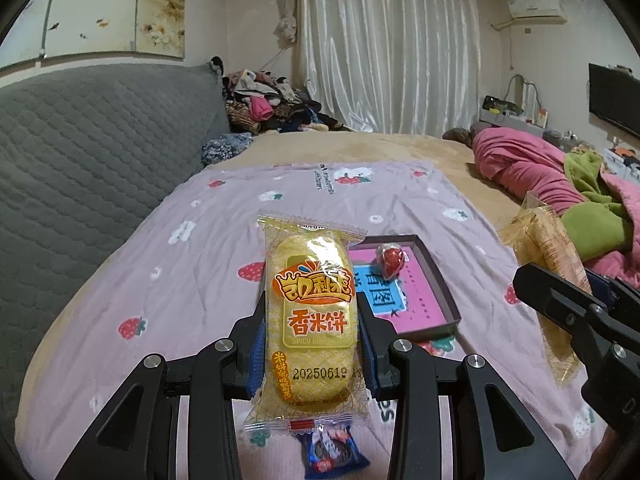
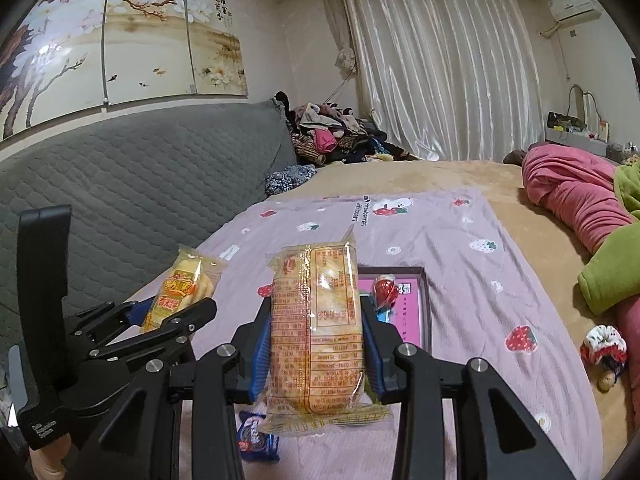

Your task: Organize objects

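a shallow dark-rimmed box with a pink floor (image 1: 434, 276) lies on the lilac strawberry-print cloth (image 1: 192, 248), holding one red foil-wrapped sweet (image 1: 389, 261). the left gripper (image 1: 312, 332) clamps a yellow rice cracker packet (image 1: 310, 320) reading "香米饼" and "20250619". the right gripper (image 2: 316, 344) pinches a second yellow packet (image 2: 316, 332), printed back facing up.

Yellow rice cracker packet (image 1: 310, 320) reads "香米饼", "SPICY" and date "20250619"; lilac bed sheet (image 1: 328, 180) prints "strawberries".
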The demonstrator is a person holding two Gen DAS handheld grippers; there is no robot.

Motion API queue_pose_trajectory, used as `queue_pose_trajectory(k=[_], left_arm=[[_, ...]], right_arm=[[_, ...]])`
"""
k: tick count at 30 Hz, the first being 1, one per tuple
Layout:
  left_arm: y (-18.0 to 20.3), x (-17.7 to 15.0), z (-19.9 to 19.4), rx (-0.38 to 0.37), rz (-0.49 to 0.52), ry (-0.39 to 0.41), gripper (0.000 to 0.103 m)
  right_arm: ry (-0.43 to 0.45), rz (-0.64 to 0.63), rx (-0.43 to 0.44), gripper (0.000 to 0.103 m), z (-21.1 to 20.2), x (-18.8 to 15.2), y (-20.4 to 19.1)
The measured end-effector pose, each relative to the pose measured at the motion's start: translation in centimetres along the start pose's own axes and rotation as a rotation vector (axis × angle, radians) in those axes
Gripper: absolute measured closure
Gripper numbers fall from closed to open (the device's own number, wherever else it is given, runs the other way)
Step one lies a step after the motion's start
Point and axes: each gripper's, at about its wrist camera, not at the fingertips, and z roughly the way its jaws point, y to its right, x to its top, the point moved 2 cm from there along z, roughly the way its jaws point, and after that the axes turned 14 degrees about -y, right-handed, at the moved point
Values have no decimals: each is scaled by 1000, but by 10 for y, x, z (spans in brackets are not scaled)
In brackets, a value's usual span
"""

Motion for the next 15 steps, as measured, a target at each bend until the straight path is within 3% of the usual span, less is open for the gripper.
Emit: queue_pose_trajectory(k=[15], left_arm=[[-1, 52, 60, 0, -12, -3, 64]], right_arm=[[30, 2, -19, 64, 51, 41, 25]])
